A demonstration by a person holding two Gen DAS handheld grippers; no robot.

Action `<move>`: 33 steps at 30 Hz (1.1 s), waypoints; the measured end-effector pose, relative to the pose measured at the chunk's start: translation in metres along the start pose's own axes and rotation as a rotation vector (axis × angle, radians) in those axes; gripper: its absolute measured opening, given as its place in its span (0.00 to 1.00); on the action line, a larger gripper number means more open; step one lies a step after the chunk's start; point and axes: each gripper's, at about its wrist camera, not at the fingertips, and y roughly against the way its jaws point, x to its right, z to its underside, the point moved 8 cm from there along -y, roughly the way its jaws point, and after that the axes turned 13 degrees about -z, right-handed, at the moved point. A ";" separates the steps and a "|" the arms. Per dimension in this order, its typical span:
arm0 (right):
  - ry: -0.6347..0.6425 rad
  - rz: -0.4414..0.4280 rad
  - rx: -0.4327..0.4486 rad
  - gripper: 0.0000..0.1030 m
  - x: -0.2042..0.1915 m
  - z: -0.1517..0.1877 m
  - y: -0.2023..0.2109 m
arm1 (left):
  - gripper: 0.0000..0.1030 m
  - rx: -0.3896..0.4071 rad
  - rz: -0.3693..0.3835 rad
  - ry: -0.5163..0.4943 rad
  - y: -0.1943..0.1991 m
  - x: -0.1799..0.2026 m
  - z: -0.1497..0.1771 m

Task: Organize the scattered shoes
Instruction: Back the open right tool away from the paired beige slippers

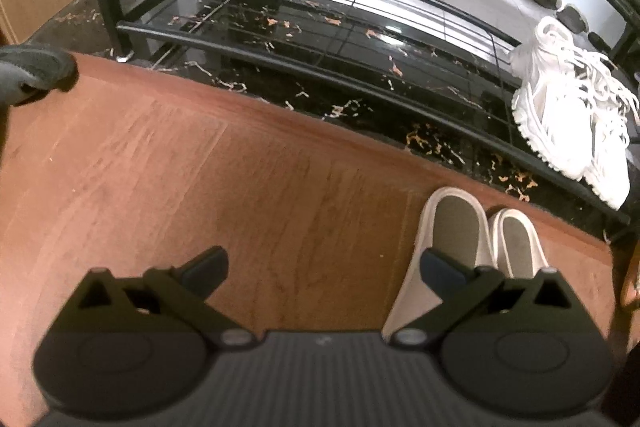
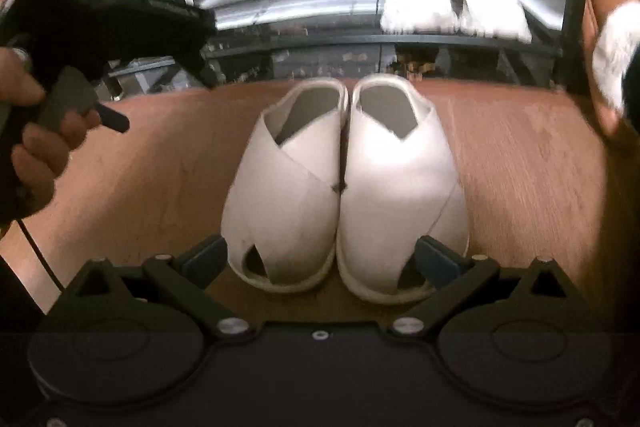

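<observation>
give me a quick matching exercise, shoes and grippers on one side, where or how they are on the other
Column one:
1. white slippers
2. white sneakers
3. left gripper
4. grey shoe

Column two:
A. on the black rack's lower shelf
B. side by side on the wooden floor
C. at the left edge of the left wrist view
D. open over bare floor, holding nothing

Pairs: 1-B, 2-A, 3-D, 4-C
</observation>
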 end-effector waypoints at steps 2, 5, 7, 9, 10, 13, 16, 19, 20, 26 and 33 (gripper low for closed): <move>-0.009 -0.009 -0.007 0.98 -0.001 0.000 0.001 | 0.99 -0.007 0.006 0.004 0.000 0.000 0.000; -0.038 -0.027 -0.013 1.00 -0.002 0.002 0.002 | 0.99 -0.009 0.005 0.012 -0.001 -0.001 0.000; -0.037 -0.017 -0.015 1.00 -0.001 0.001 -0.001 | 0.99 -0.010 0.004 0.018 -0.001 -0.002 0.000; -0.032 -0.009 -0.021 1.00 0.000 -0.001 -0.004 | 0.99 -0.009 0.001 0.024 -0.001 -0.003 -0.001; -0.032 -0.012 -0.026 1.00 0.002 -0.003 -0.005 | 0.99 -0.008 0.000 0.028 -0.001 -0.004 -0.001; -0.046 -0.028 -0.044 0.99 0.004 -0.006 -0.007 | 0.99 -0.017 -0.002 0.034 -0.003 -0.005 -0.001; -0.065 -0.052 -0.035 0.98 0.004 -0.013 -0.001 | 0.99 -0.013 -0.010 0.035 -0.003 -0.006 -0.002; 0.004 -0.044 0.048 0.98 0.001 -0.037 0.007 | 0.99 -0.002 -0.021 0.039 -0.002 -0.006 -0.003; 0.033 -0.040 0.074 0.98 0.000 -0.047 0.007 | 0.99 -0.001 -0.023 0.038 -0.002 -0.006 -0.004; 0.135 -0.042 0.013 0.72 0.005 -0.090 -0.051 | 0.99 0.003 -0.042 0.029 -0.003 -0.008 -0.003; 0.098 -0.036 -0.040 0.56 0.018 -0.100 -0.081 | 0.99 -0.005 -0.051 0.014 -0.008 -0.004 -0.003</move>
